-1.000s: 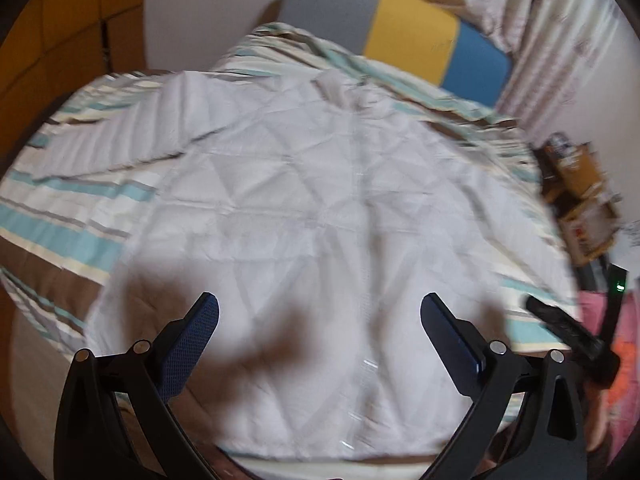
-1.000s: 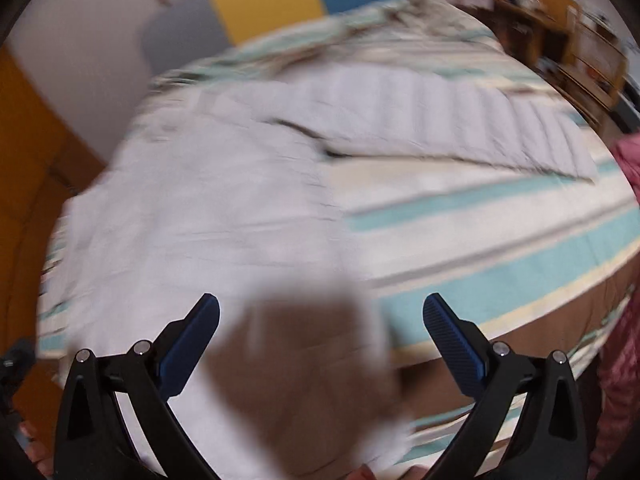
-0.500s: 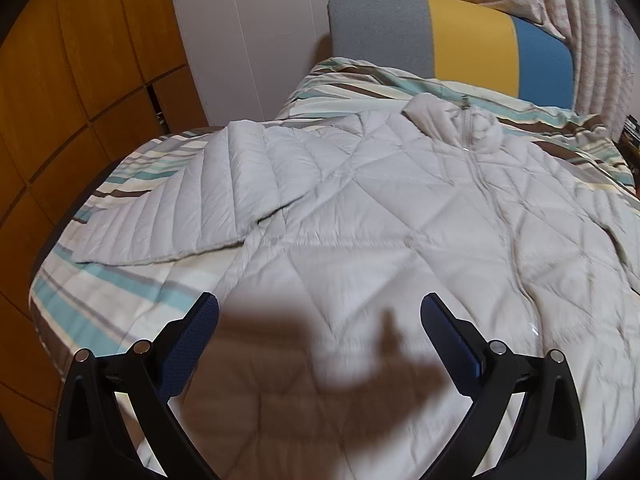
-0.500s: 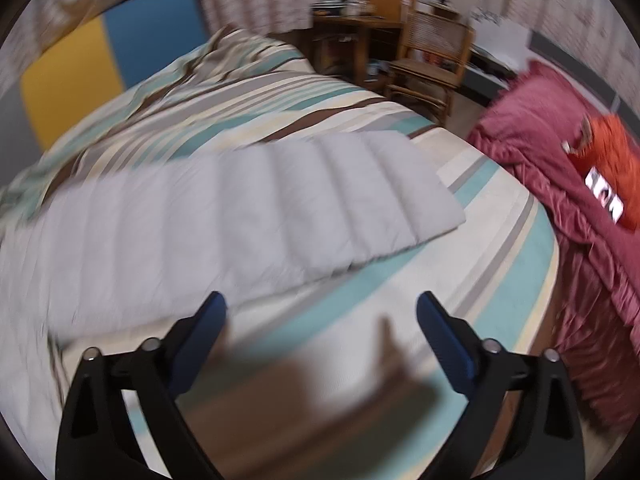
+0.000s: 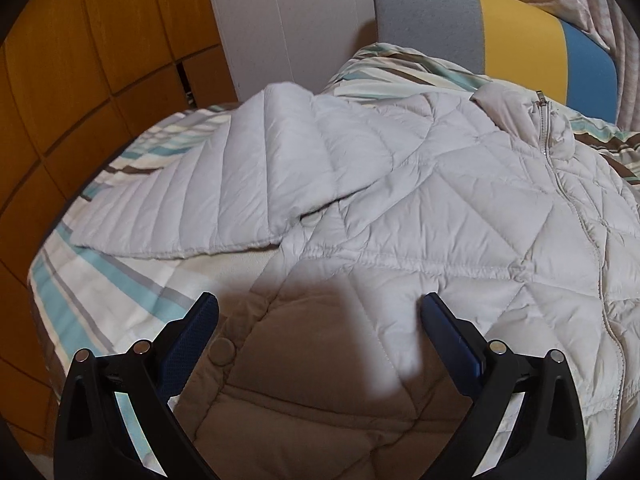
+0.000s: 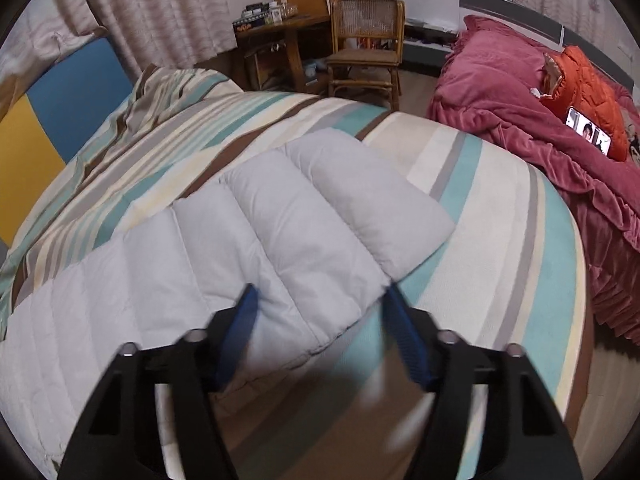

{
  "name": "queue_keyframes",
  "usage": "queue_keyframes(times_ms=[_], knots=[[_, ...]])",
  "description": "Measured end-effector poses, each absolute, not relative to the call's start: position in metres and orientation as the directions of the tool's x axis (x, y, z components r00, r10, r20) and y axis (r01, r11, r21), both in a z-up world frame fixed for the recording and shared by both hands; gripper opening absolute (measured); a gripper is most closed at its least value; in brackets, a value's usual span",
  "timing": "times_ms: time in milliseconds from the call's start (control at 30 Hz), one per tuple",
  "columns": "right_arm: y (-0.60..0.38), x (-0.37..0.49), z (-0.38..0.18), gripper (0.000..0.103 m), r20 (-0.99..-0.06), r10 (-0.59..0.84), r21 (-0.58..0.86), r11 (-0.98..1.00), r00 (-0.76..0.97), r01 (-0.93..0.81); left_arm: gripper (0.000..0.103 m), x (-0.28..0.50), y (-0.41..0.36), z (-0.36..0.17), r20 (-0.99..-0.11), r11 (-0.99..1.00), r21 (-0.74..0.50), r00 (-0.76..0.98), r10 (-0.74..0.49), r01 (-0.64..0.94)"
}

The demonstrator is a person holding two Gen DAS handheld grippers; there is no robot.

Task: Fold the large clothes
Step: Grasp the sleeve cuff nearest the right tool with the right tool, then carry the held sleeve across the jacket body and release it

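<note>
A white quilted down jacket (image 5: 440, 208) lies face up on the striped bed (image 5: 100, 300), zip closed. Its one sleeve (image 5: 224, 184) angles out toward the bed's left edge. My left gripper (image 5: 320, 316) is open, low over the jacket's lower side panel, with a snap button (image 5: 222, 351) by its left finger. In the right wrist view the other sleeve (image 6: 280, 224) stretches across the bed (image 6: 492, 248). My right gripper (image 6: 322, 300) is over this sleeve near its cuff end. Its jaws are closing with the sleeve's near edge between them, and the blurred fingers do not pinch it.
A grey, yellow and blue headboard (image 5: 500, 28) stands behind the bed, with wooden wardrobe panels (image 5: 80, 80) to the left. Past the bed's far side are a rattan chair (image 6: 366, 44), a cluttered desk (image 6: 280, 28) and a second bed with a red cover (image 6: 520, 92).
The left gripper has sunk closer to the jacket and swung toward its left side. The right gripper swung from the jacket body out to the sleeve, and its jaws have narrowed around it.
</note>
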State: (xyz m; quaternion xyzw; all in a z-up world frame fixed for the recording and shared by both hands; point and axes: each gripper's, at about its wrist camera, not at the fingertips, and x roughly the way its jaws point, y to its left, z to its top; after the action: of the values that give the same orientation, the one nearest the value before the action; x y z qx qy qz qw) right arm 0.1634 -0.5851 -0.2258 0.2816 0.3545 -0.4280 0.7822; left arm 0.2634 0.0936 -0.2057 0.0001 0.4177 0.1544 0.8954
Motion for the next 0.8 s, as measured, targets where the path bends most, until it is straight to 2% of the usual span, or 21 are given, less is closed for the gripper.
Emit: queue_keyframes(times_ms=[33, 100, 200, 367, 600, 800], knots=[[-0.587, 0.163, -0.225, 0.035, -0.789, -0.471, 0.155, 0.469, 0.394, 0.870, 0.100, 0.263, 0.095, -0.208, -0.752, 0.953, 0.119, 0.602, 0.269, -0.277], [-0.589, 0.162, -0.226, 0.019, -0.782, -0.459, 0.195, 0.463, 0.422, 0.864, 0.100, 0.263, 0.098, -0.213, -0.760, 0.954, 0.107, 0.596, 0.260, -0.279], [-0.589, 0.167, -0.224, 0.011, -0.766, -0.461, 0.206, 0.483, 0.448, 0.851, 0.100, 0.262, 0.093, -0.217, -0.756, 0.951, 0.138, 0.591, 0.282, -0.277], [-0.574, 0.177, -0.208, 0.009, -0.708, -0.520, 0.148, 0.553, 0.478, 0.820, 0.100, 0.265, 0.078, -0.224, -0.743, 0.932, 0.243, 0.567, 0.356, -0.267], [-0.518, 0.198, -0.176, 0.008, -0.592, -0.582, 0.007, 0.688, 0.557, 0.726, 0.100, 0.264, 0.089, -0.223, -0.758, 0.945, 0.178, 0.574, 0.310, -0.276], [-0.448, 0.220, -0.149, 0.008, -0.514, -0.529, -0.065, 0.808, 0.675, 0.585, 0.100, 0.255, 0.089, -0.207, -0.699, 0.928, 0.192, 0.619, 0.358, -0.319]])
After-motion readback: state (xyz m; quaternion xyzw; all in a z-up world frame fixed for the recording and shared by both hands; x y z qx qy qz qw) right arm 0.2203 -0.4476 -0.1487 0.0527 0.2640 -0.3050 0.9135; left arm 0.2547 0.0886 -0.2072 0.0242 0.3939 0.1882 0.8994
